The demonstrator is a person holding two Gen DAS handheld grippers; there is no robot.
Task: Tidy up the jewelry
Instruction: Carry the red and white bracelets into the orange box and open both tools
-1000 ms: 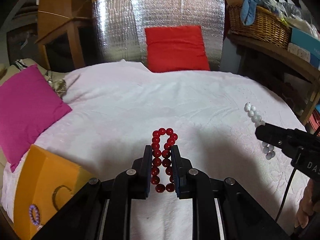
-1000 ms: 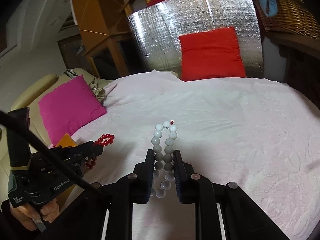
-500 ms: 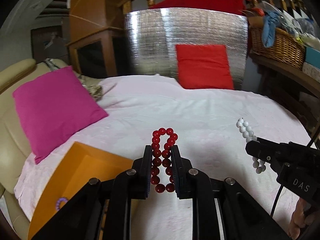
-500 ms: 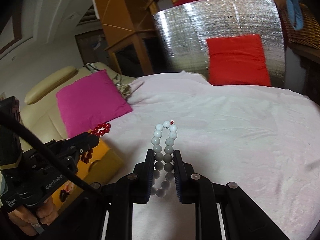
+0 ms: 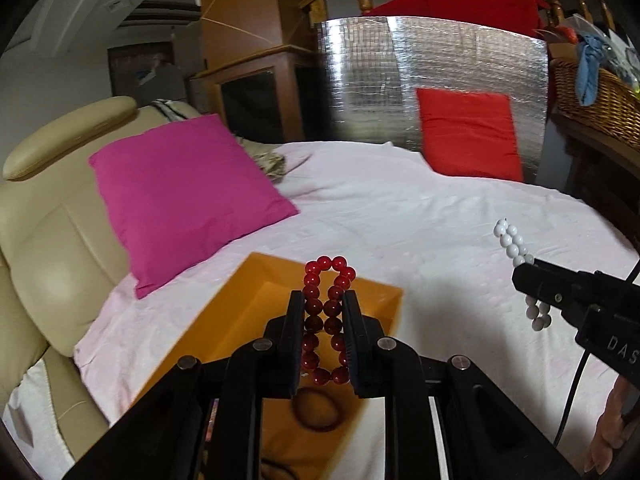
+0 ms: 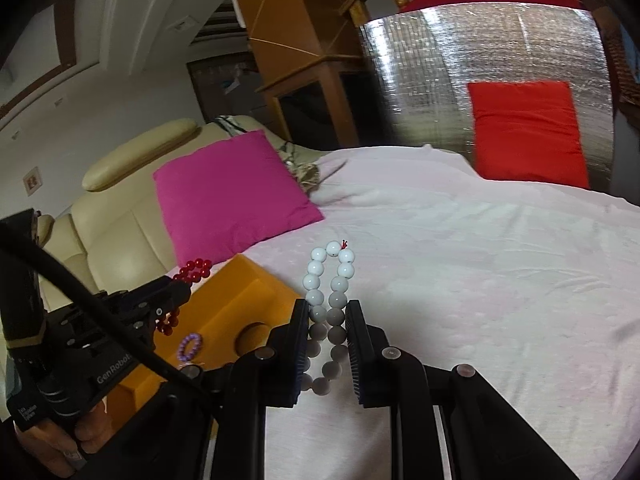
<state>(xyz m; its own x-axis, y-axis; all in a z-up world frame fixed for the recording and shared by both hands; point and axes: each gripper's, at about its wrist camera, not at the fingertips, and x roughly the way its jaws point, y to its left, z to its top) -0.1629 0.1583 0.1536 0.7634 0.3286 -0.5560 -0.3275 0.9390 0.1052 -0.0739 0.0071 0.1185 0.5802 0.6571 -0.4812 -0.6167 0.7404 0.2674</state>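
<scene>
While left claw (image 5: 323, 322) pinches red bracelet (image 5: 326, 312) and right claw (image 6: 328, 340) white bracelet (image 6: 329, 280), early release misses orange box (image 5: 248, 320), lower centre.

surface: bed (image 5: 420, 232) with a pale pink cover
near left: orange box (image 5: 256, 308), open
far left: pink cushion (image 5: 188, 192)
far right: red cushion (image 5: 468, 132)

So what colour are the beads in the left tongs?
Deep red: the bead bracelet is clamped in the left tongs, clearest in the left wrist view.
</scene>
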